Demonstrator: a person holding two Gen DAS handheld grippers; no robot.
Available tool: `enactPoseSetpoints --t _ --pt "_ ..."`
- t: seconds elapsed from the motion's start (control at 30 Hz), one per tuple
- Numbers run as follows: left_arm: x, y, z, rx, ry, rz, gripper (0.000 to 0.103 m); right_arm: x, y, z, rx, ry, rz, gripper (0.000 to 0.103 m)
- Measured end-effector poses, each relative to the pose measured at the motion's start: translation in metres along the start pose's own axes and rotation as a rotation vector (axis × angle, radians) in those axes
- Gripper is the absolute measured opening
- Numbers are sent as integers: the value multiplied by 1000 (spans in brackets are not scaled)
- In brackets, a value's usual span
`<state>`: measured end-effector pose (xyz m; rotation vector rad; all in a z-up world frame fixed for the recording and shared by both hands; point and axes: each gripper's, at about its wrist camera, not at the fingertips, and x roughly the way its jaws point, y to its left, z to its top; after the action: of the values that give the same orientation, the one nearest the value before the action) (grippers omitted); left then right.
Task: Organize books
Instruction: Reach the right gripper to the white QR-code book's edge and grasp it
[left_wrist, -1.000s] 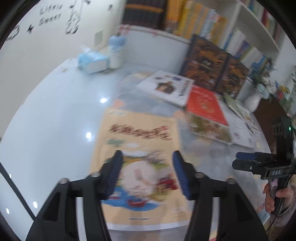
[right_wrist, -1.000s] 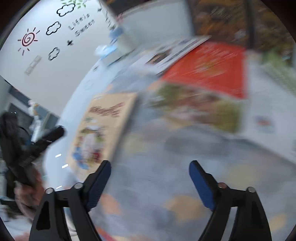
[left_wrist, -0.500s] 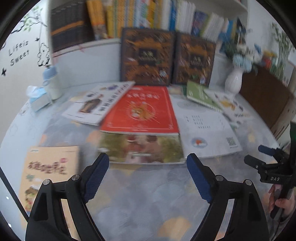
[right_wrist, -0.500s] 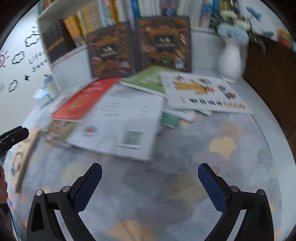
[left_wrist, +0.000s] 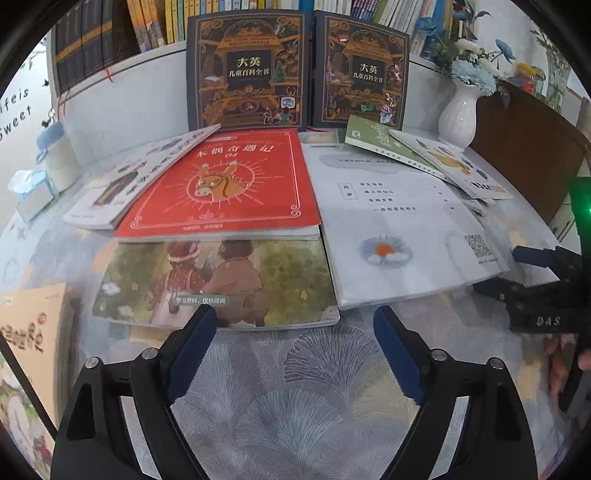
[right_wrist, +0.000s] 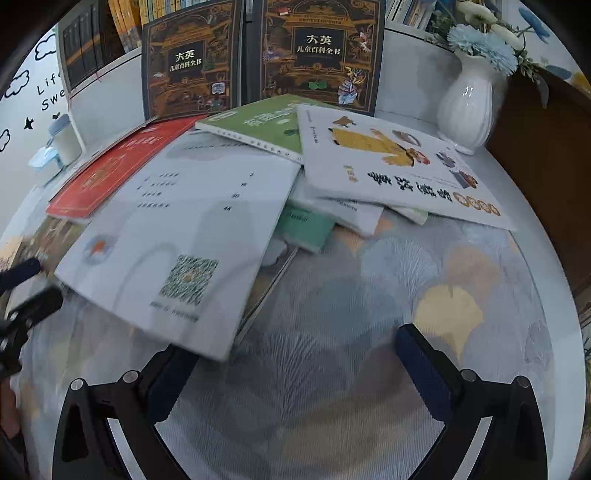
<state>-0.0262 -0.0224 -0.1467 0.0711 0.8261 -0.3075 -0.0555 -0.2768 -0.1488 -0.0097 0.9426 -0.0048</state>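
Several books lie overlapping on the table: a red book (left_wrist: 221, 184) on a picture book of two bears (left_wrist: 221, 284), a white book with a QR code (left_wrist: 399, 229) (right_wrist: 177, 236), a green book (right_wrist: 266, 122) and a white book with a yellow figure (right_wrist: 388, 166). A tan book (left_wrist: 29, 332) lies apart at the left. My left gripper (left_wrist: 291, 325) is just short of the bear book's near edge, its jaws opening with nothing between them. My right gripper (right_wrist: 291, 347) (left_wrist: 498, 269) stands open and empty beside the QR book's near corner.
Two dark encyclopedia volumes (left_wrist: 247, 70) stand upright against the bookshelf wall behind the pile. A white vase of flowers (left_wrist: 460, 114) is at the back right by a brown cabinet (left_wrist: 528, 155). A tissue box (left_wrist: 31, 192) and a bottle (left_wrist: 59, 155) sit at the far left.
Both views swung right, from the tan book to the pile. The left gripper, a second ago over the tan book, now faces the bear book. Both grippers' jaws stand wider.
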Motion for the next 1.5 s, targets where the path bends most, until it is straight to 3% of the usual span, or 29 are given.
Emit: enactPoseSetpoints --t 0.07,0.27,0.47,0.5,0.57,0.63,0.67,0.7,0.73,0.83,0.9,0.97,1.03,1.13,1.33,1.5 --pt "4 4 0 -16 22 -38 103 1 1 1 -2 -9 -11 103" --pt "17 4 -3 -29 80 3 102 -1 7 -2 12 -27 -59 103" --pt "17 1 -4 -20 85 17 102 -2 5 -3 8 -13 -7 103" --pt "17 1 -4 -21 85 16 102 -4 5 -2 -14 11 30 103" --pt "17 0 -4 -20 86 16 102 -13 -1 -5 -23 35 90 89" --pt "18 1 -4 -20 86 17 102 -28 -18 -3 69 48 263 51" --pt "17 1 -4 -19 85 18 102 -31 -29 -2 155 56 382 47" --pt "17 2 -3 -17 93 19 102 -32 -39 0 246 61 482 47" --pt "17 0 -3 -13 93 26 102 -29 -44 4 290 73 520 47" --pt "18 2 -2 -13 94 26 102 -9 -36 16 283 117 501 47" --pt "18 2 -2 -13 94 25 102 16 -34 20 381 173 612 49" --pt "18 1 -2 -12 95 26 102 21 -37 25 417 166 644 46" --pt "18 1 -2 -13 95 26 102 25 -44 23 456 170 650 24" --pt "18 1 -2 -13 95 26 102 22 -54 14 537 167 730 14" --pt "18 0 -2 -11 97 30 102 1 -34 24 489 115 811 14" --pt "19 0 -3 -12 97 29 102 42 -34 30 642 139 866 15"
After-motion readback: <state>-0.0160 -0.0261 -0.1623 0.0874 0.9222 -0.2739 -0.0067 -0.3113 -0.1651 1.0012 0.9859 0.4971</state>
